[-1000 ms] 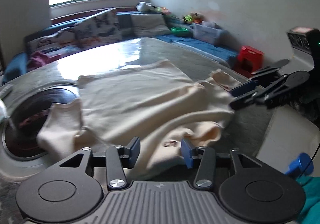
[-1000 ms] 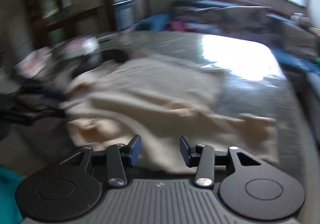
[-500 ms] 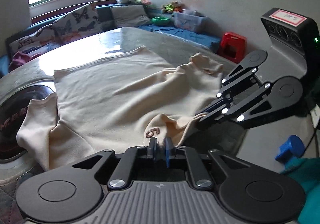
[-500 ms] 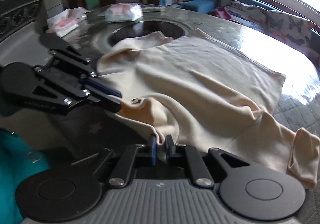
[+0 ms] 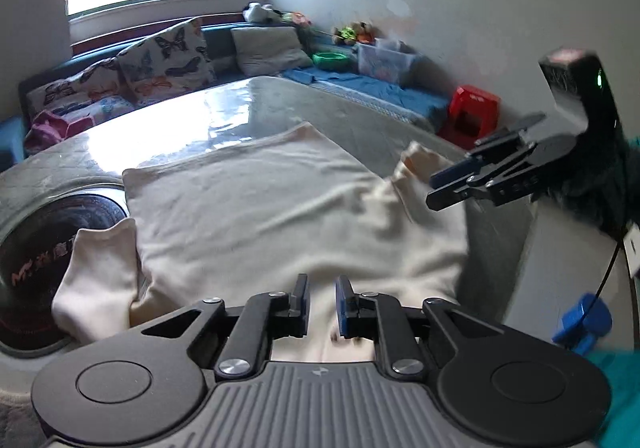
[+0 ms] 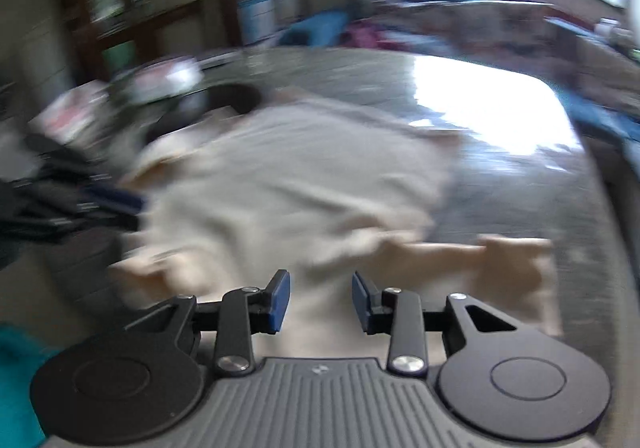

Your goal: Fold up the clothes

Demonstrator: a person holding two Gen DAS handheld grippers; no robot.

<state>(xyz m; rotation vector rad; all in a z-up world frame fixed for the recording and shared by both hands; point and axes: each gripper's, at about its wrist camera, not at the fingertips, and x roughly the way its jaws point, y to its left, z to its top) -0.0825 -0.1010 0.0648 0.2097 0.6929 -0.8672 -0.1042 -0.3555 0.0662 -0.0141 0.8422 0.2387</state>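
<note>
A cream long-sleeved shirt (image 5: 272, 207) lies spread on the round table, hem toward the window, one sleeve (image 5: 96, 280) folded at the left. My left gripper (image 5: 322, 302) is open over the shirt's near edge, nothing between its jaws. My right gripper (image 6: 320, 302) is open above the shirt (image 6: 304, 175) in a motion-blurred view, with a sleeve (image 6: 500, 260) lying to its right. The right gripper also shows in the left wrist view (image 5: 476, 183), at the shirt's right side, jaws apart.
The table (image 5: 360, 123) has a glossy cover and a dark round inset (image 5: 52, 248) at left. A cushioned bench with pillows (image 5: 168, 59) runs under the window. A red stool (image 5: 472, 115) stands at right. Packets (image 6: 160, 79) lie on the table's far side.
Half a second ago both grippers were shut on the shirt's near edge. Both have opened and let go, the shirt now lies flatter, and the right gripper has pulled back.
</note>
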